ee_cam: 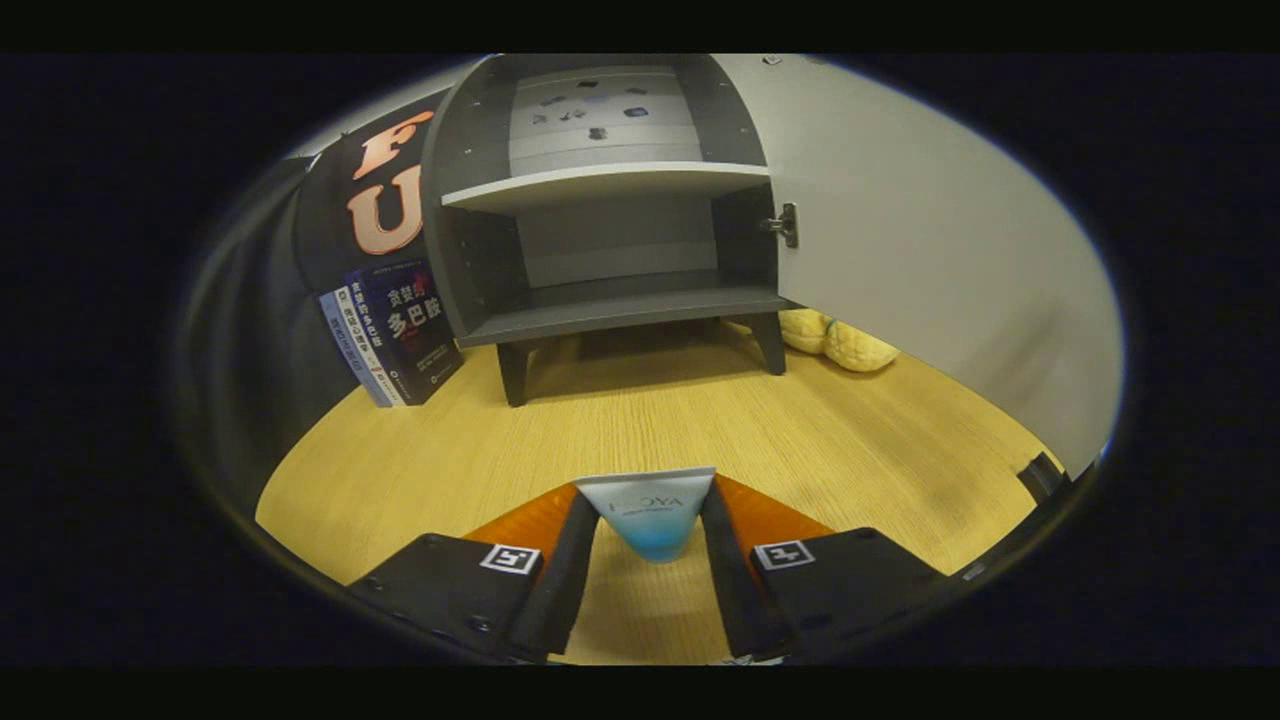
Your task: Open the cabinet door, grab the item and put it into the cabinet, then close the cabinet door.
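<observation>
The gripper (pixel 648 530) pinches a small tube (pixel 650 512) between its two fingers (pixel 560 570), each finger pressing a side of the tube, so the item is held above the table (pixel 800 440) and not resting on it. The tube's flat crimped end points forward, away from the hand, and its body tapers back between the fingers; its long axis therefore runs along the fingers, straight toward the cabinet (pixel 610 200). The cabinet stands directly ahead, beyond the fingers and well apart from them, raised on short dark legs (pixel 512 375). Its door (pixel 930 240) is swung wide open on the right, hinged at the right wall by a metal hinge (pixel 785 225), and it reaches forward along the right side of the table. Inside, an upper shelf (pixel 610 183) divides the cavity; the lower compartment (pixel 620 265) beneath it appears empty, and the floor of it lies roughly in line with the tube. The coming move is judged to be a straight forward carry with a slight lift over the front lip of the lower floor. Open table lies between fingers and cabinet. Books (pixel 395 335) lean beside the cabinet's left wall, and a yellow plush toy (pixel 845 342) lies behind the right leg, near the door; both sit off the direct path. The open door limits rightward room, so the approach is best kept central.
</observation>
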Motion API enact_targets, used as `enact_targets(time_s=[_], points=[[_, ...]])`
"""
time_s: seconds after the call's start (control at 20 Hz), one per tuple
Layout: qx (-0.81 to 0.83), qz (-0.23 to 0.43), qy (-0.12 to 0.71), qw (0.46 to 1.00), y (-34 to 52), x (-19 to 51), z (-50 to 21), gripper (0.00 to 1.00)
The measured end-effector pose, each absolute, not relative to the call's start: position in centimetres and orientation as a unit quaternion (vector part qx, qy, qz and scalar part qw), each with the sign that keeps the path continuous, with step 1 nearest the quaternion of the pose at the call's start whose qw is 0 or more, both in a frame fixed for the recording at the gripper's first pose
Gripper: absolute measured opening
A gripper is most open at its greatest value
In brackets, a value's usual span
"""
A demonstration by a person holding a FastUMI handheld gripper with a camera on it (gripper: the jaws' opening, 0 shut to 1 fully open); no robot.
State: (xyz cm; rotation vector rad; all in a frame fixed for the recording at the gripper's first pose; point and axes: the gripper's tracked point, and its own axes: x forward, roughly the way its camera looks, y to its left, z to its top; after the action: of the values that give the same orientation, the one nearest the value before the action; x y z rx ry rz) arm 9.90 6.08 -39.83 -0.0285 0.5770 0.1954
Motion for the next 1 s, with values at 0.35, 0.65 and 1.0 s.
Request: enact_targets(time_s=[0.35,0.65,1.0], points=[[-0.019,0.083,0.271,0.959,7.5,11.8,-31.5,0.60],[-0.006,0.084,0.219,0.972,9.9,15.8,-19.4,0.61],[-0.026,0.127,0.140,0.982,14.8,22.5,-6.4,0.60]])
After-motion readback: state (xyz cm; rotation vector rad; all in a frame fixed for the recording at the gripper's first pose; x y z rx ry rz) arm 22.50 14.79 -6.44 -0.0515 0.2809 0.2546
